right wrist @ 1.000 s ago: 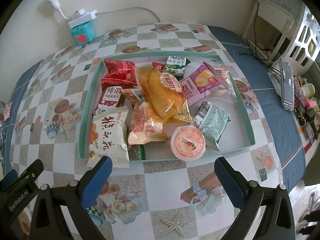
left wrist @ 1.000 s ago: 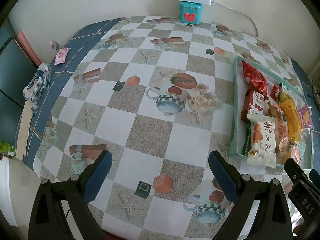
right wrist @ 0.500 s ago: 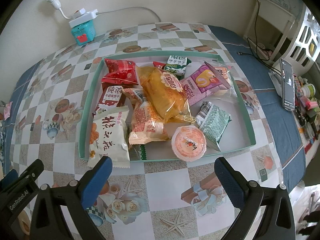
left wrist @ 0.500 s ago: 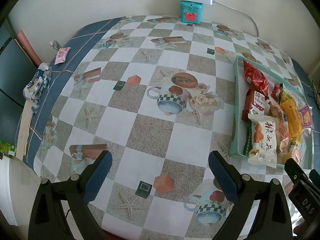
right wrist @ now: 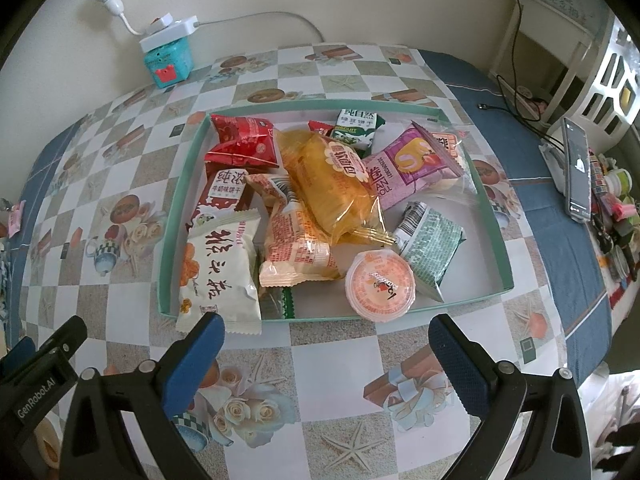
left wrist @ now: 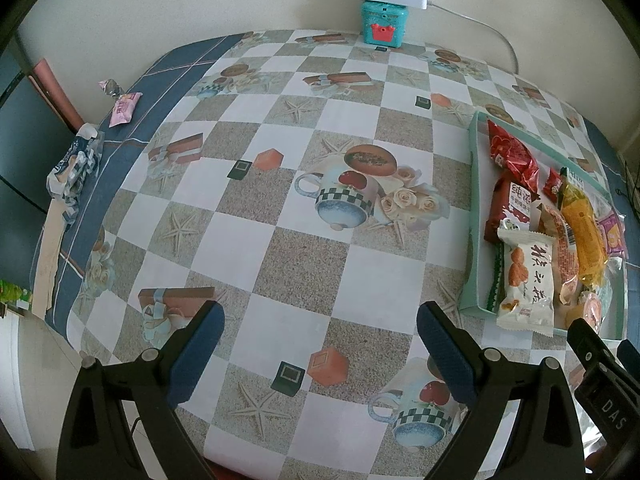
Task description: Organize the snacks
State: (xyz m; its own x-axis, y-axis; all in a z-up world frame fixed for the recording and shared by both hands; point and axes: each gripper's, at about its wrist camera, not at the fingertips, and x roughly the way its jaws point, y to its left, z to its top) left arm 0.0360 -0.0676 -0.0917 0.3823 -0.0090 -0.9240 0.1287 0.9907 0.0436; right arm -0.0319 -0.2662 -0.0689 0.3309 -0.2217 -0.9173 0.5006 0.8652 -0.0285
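A teal-rimmed shallow box holds several snack packs: a white pack hanging over its near-left rim, a yellow bread bag, a red pack, a purple pack, a green pack and an orange jelly cup. My right gripper is open and empty just in front of the box. My left gripper is open and empty over the checked tablecloth, left of the box.
A teal toy box with a white power strip on top stands at the back wall. A pink wrapped candy and crumpled wrappers lie at the table's left edge. A phone and clutter sit at the right.
Both grippers have crept slightly forward toward the table's far side; the scene shifts down a little in each view. Nothing was grasped or moved.
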